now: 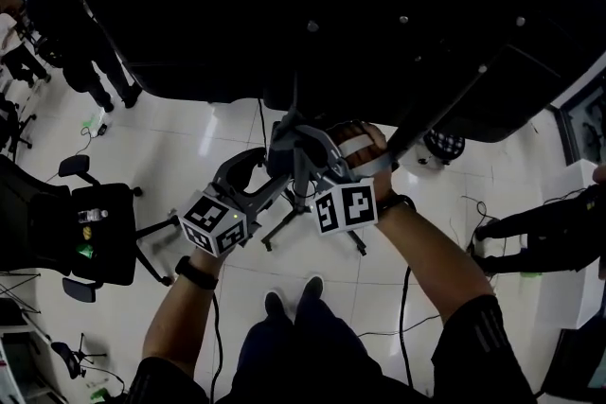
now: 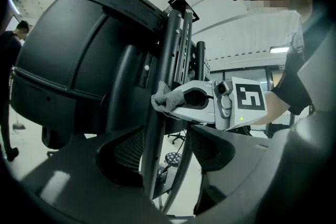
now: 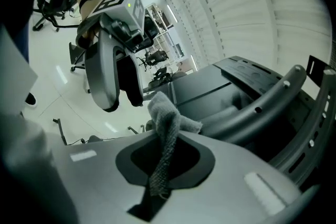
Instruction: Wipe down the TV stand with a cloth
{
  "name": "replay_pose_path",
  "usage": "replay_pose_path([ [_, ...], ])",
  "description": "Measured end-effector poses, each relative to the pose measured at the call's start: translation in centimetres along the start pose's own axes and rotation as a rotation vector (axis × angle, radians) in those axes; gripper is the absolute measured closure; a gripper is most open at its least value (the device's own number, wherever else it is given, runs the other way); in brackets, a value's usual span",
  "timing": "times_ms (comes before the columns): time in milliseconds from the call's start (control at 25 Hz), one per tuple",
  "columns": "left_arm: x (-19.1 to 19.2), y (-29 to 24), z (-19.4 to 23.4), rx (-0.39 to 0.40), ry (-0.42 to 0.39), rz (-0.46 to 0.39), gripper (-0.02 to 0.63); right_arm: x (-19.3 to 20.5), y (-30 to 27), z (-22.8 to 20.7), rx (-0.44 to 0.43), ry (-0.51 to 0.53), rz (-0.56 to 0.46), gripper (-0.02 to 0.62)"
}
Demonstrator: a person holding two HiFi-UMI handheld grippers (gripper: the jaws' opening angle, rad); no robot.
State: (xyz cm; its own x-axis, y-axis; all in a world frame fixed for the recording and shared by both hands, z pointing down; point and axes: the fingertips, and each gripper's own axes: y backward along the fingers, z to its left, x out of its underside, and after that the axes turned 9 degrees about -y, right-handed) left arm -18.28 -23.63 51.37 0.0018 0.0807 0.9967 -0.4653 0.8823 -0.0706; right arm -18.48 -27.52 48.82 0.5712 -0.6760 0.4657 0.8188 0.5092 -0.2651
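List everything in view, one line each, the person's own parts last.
TV: one, black, back showing, above the floor.
TV stand: one, black, carrying the TV.
Cloth: one, grey, by the stand's post.
Office chair: one, black, floor at left.
Bystanders: two, dark clothes, top left and right edge.
Left hand-held gripper: one, grey, jaws apart around the post.
Right hand-held gripper: one, grey, shut on the cloth.

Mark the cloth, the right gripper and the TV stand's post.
cloth [image 3: 169, 120]: right gripper view, its bunched top.
right gripper [image 2: 172, 99]: left gripper view, between its fingertips, at the cloth.
post [image 2: 153, 160]: left gripper view, lower stretch between the jaws.
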Motion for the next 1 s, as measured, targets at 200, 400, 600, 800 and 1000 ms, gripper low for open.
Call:
replay_pose_path([
  [200, 3.4, -0.4, 0.2, 0.011, 0.031, 0.031, 0.311, 1.9, -1.1, 3.4, -0.041, -0.020, 0.031, 0.572],
  [400, 6.7, -0.6, 0.1, 0.025, 0.050, 0.069, 0.308, 3.4, -1.7, 6.6, -0.073, -0.037, 0.052, 0.572],
  [600, 10.0, -1.0, 0.6, 0.036, 0.076, 0.095, 0.308, 5.6, -2.8, 10.1, -0.117, -0.057, 0.099, 0.572],
  [800, 13.6, -1.5, 0.4, 0.058, 0.092, 0.126, 0.307, 8.1, -4.0, 13.9, -0.152, -0.083, 0.136, 0.572],
  [1000, 17.7, -2.1, 0.7, 0.062, 0.135, 0.148, 0.305, 10.3, -5.1, 17.8, -0.197, -0.098, 0.165, 0.572],
])
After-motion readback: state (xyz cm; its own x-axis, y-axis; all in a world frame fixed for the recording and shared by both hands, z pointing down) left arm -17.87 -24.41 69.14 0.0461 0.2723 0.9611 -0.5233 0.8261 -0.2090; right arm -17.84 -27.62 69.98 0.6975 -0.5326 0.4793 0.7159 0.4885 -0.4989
